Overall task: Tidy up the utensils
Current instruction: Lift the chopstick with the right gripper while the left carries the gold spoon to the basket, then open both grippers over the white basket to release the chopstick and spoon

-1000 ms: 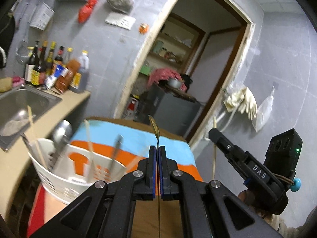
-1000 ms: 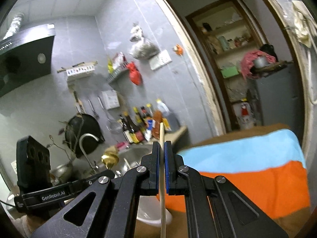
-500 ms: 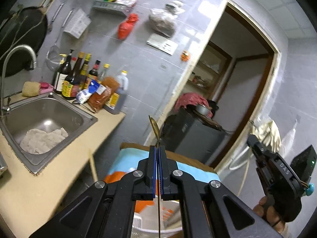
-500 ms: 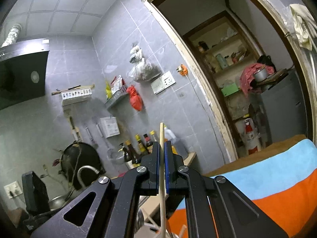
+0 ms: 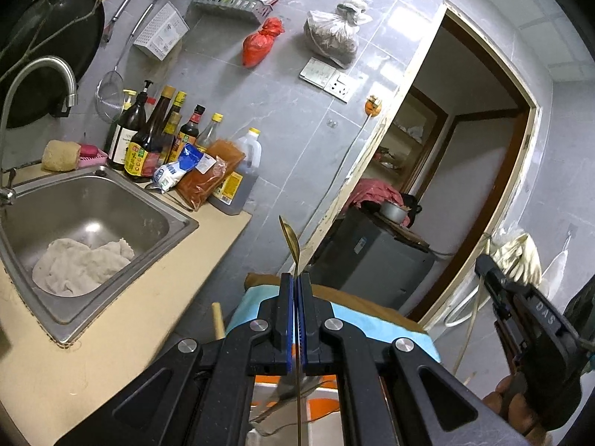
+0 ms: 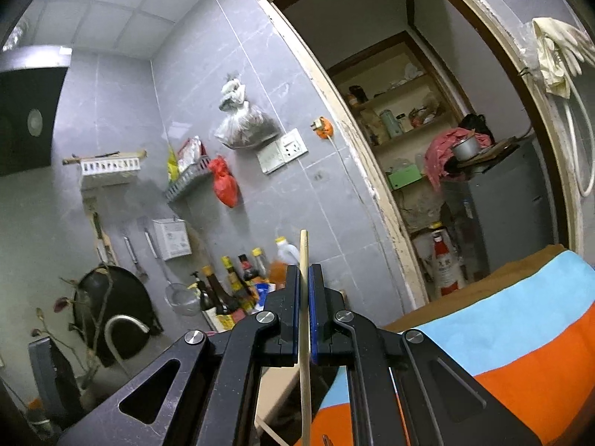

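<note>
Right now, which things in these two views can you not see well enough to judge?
- Spoon, left wrist view: the left gripper covers most of the handle.
- Basket, left wrist view: cut by the bottom edge, behind the fingers; contents blurred.
- Chopstick, right wrist view: its lower end leaves the frame under the right gripper.
- Bottle labels, right wrist view: too small.

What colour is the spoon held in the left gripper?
Gold, with a thin handle; the spoon shows best in the left wrist view.
</note>
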Action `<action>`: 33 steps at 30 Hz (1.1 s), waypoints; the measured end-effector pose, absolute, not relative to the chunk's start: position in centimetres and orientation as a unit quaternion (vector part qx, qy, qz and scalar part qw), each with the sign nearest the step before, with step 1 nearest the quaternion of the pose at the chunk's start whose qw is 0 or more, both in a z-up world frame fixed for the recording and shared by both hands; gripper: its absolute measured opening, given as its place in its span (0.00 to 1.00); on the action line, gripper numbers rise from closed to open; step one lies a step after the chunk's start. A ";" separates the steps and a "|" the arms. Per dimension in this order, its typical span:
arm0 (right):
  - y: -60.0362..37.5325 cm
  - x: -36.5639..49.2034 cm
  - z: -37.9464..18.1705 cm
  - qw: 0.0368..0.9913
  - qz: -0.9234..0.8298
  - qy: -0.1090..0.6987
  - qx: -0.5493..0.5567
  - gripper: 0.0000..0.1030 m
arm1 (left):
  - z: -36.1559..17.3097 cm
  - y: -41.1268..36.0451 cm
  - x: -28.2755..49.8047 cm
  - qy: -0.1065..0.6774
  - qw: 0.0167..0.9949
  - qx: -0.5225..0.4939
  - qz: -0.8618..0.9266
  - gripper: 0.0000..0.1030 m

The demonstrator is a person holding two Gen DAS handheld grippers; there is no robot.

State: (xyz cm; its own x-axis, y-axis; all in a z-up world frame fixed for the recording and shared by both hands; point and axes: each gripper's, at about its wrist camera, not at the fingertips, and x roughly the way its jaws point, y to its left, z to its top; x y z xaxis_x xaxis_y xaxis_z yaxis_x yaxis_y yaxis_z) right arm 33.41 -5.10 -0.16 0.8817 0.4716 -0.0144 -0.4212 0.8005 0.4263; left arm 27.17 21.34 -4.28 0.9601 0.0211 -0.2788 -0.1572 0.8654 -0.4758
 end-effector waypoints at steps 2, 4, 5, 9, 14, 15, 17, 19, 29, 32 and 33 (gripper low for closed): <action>-4.5 33.3 -0.4 0.952 0.223 0.058 0.200 0.04 | -4.7 21.2 27.1 0.137 0.956 -0.254 0.048 0.02; -4.1 33.1 -0.6 0.957 0.215 0.056 0.188 0.04 | -5.0 21.1 27.1 0.140 0.957 -0.252 0.048 0.02; -3.8 33.0 -0.8 0.960 0.210 0.057 0.177 0.04 | -5.1 21.0 27.1 0.140 0.958 -0.246 0.049 0.02; -3.4 32.8 -1.1 0.965 0.199 0.055 0.162 0.04 | -5.4 20.9 27.0 0.138 0.959 -0.244 0.047 0.02; -3.5 32.8 -1.7 0.966 0.192 0.058 0.165 0.04 | -5.8 21.0 27.1 0.142 0.958 -0.244 0.052 0.02; -3.6 32.8 -1.8 0.965 0.193 0.059 0.168 0.04 | -5.8 20.9 27.1 0.143 0.958 -0.241 0.053 0.02; -3.7 32.7 -2.1 0.963 0.196 0.058 0.175 0.04 | -5.9 20.7 27.1 0.146 0.960 -0.235 0.053 0.02; -3.7 32.7 -2.4 0.962 0.198 0.059 0.178 0.04 | -5.9 20.5 27.0 0.150 0.961 -0.227 0.054 0.02; -3.7 32.5 -3.0 0.961 0.206 0.083 0.163 0.05 | -5.9 20.1 26.2 0.177 0.958 -0.218 0.052 0.03; -3.4 32.3 -2.8 0.963 0.205 0.099 0.140 0.12 | -5.9 20.2 26.3 0.194 0.955 -0.220 0.047 0.03; -3.4 32.2 -2.7 0.963 0.205 0.105 0.138 0.15 | -5.8 20.3 26.3 0.200 0.954 -0.220 0.044 0.04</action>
